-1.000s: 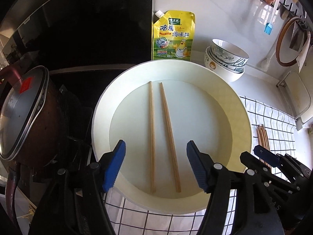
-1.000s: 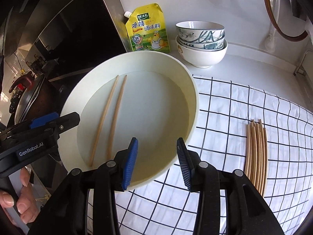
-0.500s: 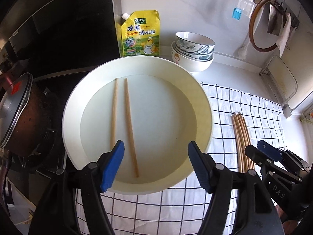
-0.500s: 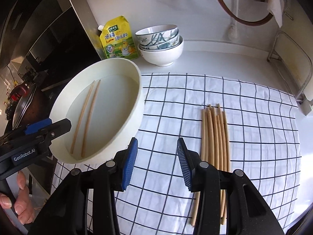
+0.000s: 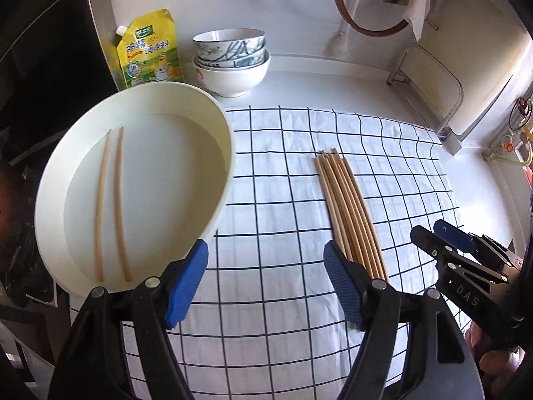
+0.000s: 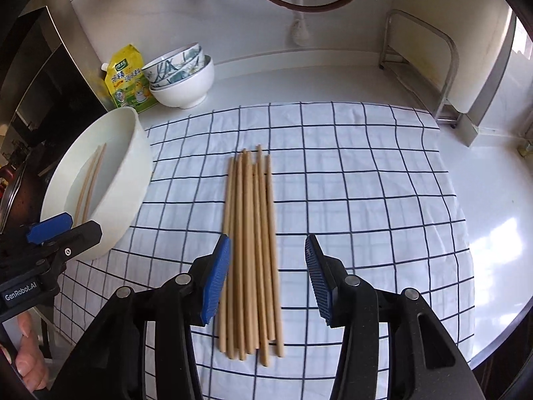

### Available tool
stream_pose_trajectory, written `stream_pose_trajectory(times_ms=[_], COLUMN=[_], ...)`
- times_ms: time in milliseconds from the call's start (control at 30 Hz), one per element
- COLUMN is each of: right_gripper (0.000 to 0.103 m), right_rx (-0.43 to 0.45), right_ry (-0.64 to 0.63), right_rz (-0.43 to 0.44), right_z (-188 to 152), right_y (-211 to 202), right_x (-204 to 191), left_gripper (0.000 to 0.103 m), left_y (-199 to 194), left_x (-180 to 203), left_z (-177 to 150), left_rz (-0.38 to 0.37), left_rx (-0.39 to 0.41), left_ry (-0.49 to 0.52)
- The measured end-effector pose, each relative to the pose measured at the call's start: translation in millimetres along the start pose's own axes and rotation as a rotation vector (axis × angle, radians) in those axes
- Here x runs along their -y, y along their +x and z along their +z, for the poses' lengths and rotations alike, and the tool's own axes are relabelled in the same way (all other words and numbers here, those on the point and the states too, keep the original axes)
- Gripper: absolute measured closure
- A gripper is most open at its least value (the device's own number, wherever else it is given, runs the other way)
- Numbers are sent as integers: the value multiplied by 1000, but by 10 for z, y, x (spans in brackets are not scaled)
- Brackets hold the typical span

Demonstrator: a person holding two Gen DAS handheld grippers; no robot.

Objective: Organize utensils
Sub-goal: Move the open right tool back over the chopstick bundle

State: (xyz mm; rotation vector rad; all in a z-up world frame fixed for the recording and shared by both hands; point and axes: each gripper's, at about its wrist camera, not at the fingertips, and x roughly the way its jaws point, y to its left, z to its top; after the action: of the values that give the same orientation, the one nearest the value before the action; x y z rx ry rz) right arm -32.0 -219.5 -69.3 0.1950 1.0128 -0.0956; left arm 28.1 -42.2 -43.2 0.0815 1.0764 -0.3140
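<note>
A bundle of several wooden chopsticks [image 5: 349,213] [image 6: 253,250] lies on the checked cloth [image 5: 283,166]. Two more chopsticks [image 5: 110,200] [image 6: 90,183] rest side by side in the white basin [image 5: 133,106] [image 6: 126,180] at the left. My left gripper [image 5: 266,280] hovers over bare cloth between basin and bundle, its jaws opening with nothing between them. My right gripper [image 6: 266,280] hangs above the near half of the bundle. Its jaws are opening and the sticks show between the blue pads [image 6: 216,280], which do not press on them. Each gripper also shows in the other's view, the right gripper [image 5: 433,233] and the left gripper [image 6: 63,230].
A yellow seasoning pouch [image 5: 150,50] and stacked bowls [image 5: 230,60] stand at the back by the wall. A metal rack [image 5: 433,83] sits at the back right. A dark stove area [image 5: 20,166] borders the basin's left. The counter edge [image 6: 493,343] curves at the near right.
Both views have swung right, from over the basin to over the cloth. The chopstick bundle now lies under the right gripper. Both pairs of jaws stand a little wider.
</note>
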Motion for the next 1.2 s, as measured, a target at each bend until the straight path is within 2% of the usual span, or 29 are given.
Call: stream_pose_trajectory(times_ms=[267, 633, 1100, 1200], right_gripper=[56, 55, 54, 54], right_rx=[-53, -93, -92, -80], right_ry=[-21, -82, -136, -129], right_rz=[-23, -5, 7, -3], right_z=[-173, -198, -155, -141], right_y=[289, 663, 731, 719], right_x=[255, 164, 143, 209], left_gripper=[32, 32, 32, 29], left_y=[301, 581, 738, 765], left_x=[252, 349, 381, 418], left_z=[-153, -246, -304, -299], left_rz=[-11, 17, 15, 5], left_rx=[-59, -79, -104, -100], left_ry=[1, -26, -64, -59])
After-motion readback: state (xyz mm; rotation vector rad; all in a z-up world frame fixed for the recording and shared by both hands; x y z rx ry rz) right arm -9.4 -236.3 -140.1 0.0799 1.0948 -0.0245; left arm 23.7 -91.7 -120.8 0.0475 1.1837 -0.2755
